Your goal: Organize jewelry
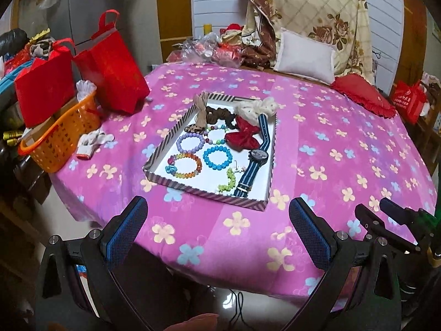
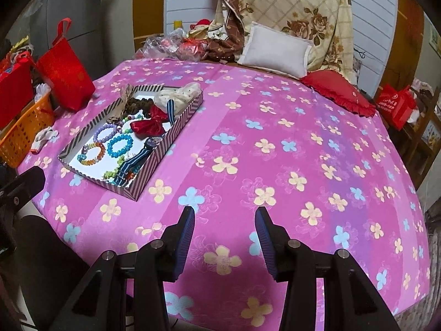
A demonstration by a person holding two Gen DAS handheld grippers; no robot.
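The striped tray [image 1: 154, 156] rests on the pink flowered cloth [image 1: 330, 149] and holds the jewelry: a blue bead bracelet [image 1: 217, 157] at its centre, a purple bracelet [image 1: 190, 144] and a rainbow bracelet [image 1: 185, 165] beside it, and a striped-band watch [image 1: 257, 155] along its right wall. The left gripper [image 1: 217, 215] hovers just in front of the tray, jaws wide apart and empty. The right gripper [image 2: 224, 220] hovers over bare cloth to the right of the tray, jaws parted and empty.

One striped tray [image 1: 157, 155] is being seen on the desk [image 1: 330, 143]. Four bead bracelets are being counted in it: purple [image 1: 190, 142], blue [image 1: 217, 157], rainbow [image 1: 186, 165] and green [image 1: 228, 180]. One watch [image 1: 257, 155], one red bow [image 1: 242, 136] and one brown scrunchie [image 1: 217, 113] are being counted too. Beside it, two red bags [image 1: 113, 74] and one orange basket [image 1: 60, 135] are being counted.
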